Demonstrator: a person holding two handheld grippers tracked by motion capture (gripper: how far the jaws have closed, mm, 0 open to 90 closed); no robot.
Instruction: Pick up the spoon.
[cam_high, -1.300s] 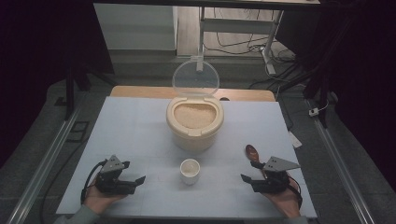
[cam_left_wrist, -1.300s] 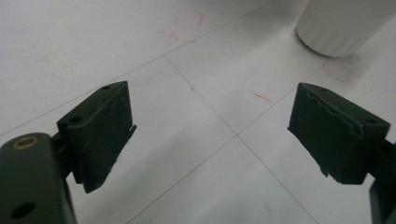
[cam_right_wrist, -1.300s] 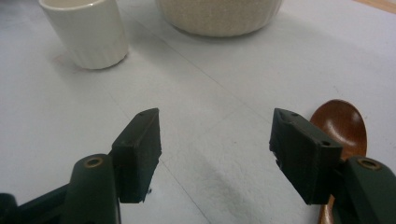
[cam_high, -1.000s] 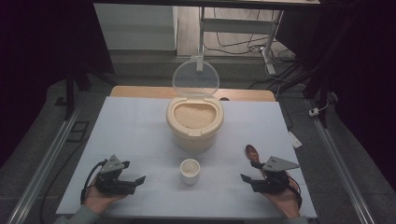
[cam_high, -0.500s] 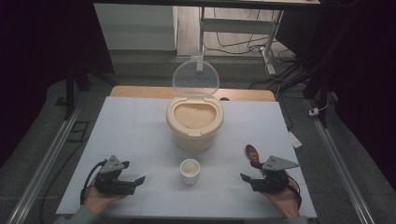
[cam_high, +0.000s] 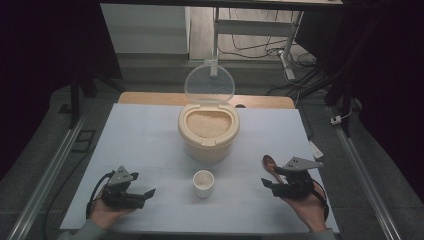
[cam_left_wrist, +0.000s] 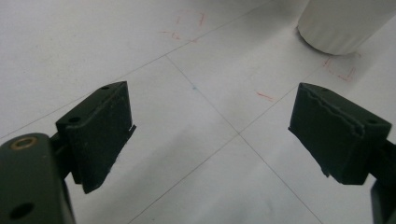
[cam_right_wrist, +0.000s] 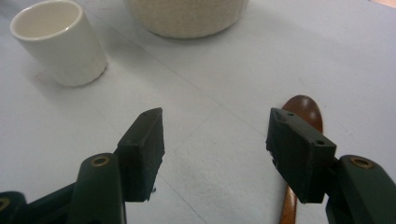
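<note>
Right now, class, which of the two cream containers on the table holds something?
The large lidded container, behind the small cup, holds pale grains under its raised clear lid. The cup looks empty.

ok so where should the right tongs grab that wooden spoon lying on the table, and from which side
Probably the handle, not the bowl. The wooden spoon lies flat on the table with its bowl pointing away, toward the rice container, and its thin handle running back beneath the right tongs. These are open, so shift slightly right, drop from above and close across the handle's narrow width.
</note>
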